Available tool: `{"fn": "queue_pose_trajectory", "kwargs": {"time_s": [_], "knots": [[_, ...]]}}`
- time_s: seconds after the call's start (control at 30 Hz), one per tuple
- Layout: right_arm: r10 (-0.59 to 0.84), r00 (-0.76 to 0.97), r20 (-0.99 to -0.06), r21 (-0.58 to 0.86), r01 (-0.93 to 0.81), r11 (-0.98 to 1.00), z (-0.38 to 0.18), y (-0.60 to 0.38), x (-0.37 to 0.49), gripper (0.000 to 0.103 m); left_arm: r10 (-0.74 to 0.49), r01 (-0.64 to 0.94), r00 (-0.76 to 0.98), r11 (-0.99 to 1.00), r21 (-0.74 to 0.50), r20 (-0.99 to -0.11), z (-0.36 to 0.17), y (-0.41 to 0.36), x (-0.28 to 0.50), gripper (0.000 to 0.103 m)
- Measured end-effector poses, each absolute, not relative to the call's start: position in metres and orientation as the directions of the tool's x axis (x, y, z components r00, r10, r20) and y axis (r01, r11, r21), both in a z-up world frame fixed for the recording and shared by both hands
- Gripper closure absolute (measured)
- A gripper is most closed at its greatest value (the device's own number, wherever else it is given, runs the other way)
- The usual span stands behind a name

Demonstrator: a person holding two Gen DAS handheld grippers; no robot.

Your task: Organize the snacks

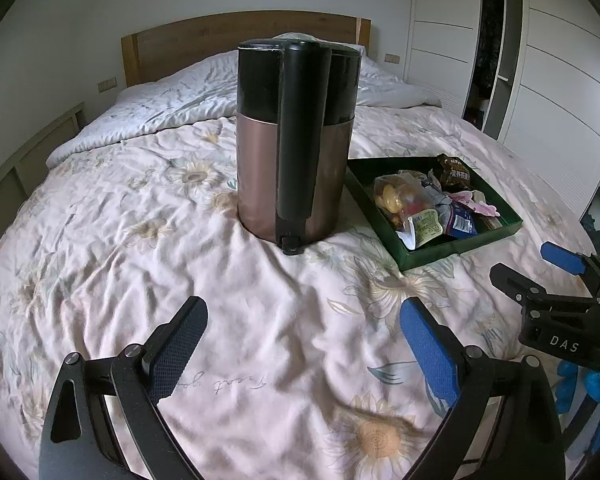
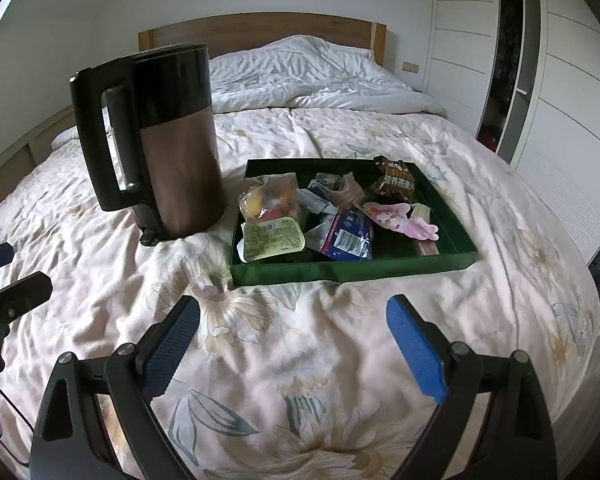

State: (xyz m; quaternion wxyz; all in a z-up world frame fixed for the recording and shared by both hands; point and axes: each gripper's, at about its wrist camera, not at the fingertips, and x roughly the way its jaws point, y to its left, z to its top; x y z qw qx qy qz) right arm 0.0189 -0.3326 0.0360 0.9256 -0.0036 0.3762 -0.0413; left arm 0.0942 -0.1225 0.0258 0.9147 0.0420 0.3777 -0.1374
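A dark green tray (image 2: 340,274) lies on the bed with several snack packets in it: a clear bag of colourful sweets (image 2: 270,200), a green-labelled jelly cup (image 2: 274,238), a blue packet (image 2: 350,236), a pink packet (image 2: 400,218) and a brown packet (image 2: 394,180). The tray also shows in the left wrist view (image 1: 460,246). My right gripper (image 2: 294,316) is open and empty, above the quilt just in front of the tray. My left gripper (image 1: 304,316) is open and empty, in front of the kettle (image 1: 296,140).
A tall brown and black kettle (image 2: 168,152) stands on the bed left of the tray. The bed has a floral quilt (image 2: 300,380), white pillows and a wooden headboard (image 2: 260,30). White wardrobes (image 2: 560,80) stand on the right. The right gripper shows in the left wrist view (image 1: 540,276).
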Motion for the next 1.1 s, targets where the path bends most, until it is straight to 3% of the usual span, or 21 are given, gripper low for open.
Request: {"fn": "queue_pose_trajectory", "kwargs": {"time_s": [1.1], "knots": [[-0.076,0.698,-0.712,-0.053,0.055,0.997,0.0283,-0.3355,0.0237,0.0,-0.24,0.304,0.67,0.952,-0.035,-0.702,0.0218,-0.1274,0.096,0.008]]}}
